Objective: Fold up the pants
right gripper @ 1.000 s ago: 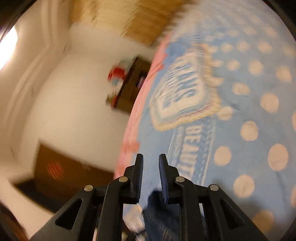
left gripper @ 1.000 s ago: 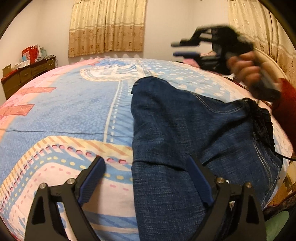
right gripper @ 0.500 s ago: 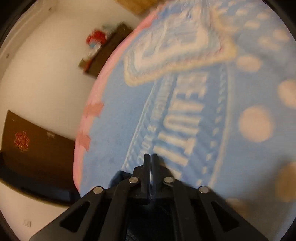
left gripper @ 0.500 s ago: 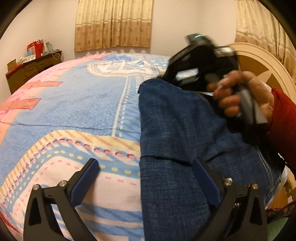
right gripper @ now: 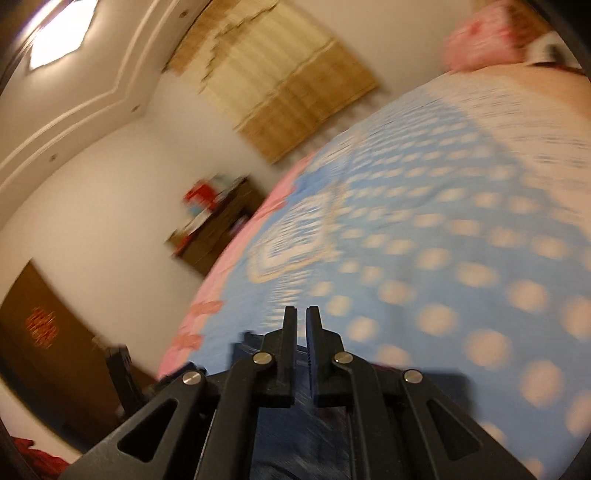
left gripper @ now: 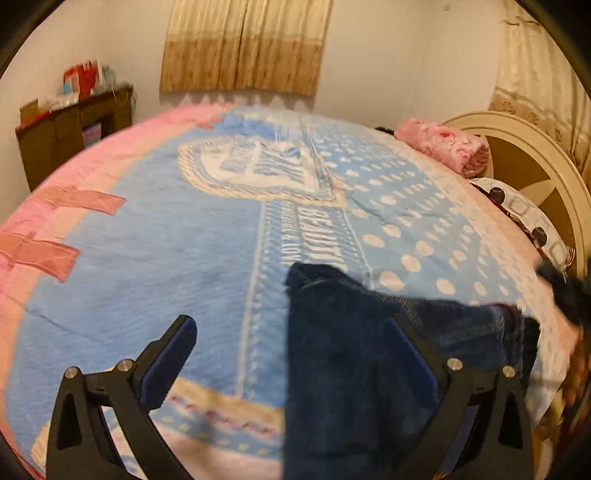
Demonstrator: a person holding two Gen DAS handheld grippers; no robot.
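Left hand-held gripper (left gripper: 291, 350) wide open above jeans (left gripper: 354, 369); blanket (left gripper: 166, 240) reads "BEAUTI".

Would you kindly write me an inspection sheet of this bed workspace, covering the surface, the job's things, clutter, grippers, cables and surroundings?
Surface: bed with a blue, pink and cream blanket, polka dots on one side.
Job's things: dark denim pants lying folded near the bed's near edge.
Clutter: pink floral bundle and a patterned pillow by the headboard.
Grippers: left gripper wide open above the pants, holding nothing; right gripper shut on denim, seen between its jaws.
Cables: nothing seen.
Surroundings: tan curtains, a wooden dresser with red bags on top, a lit ceiling light.
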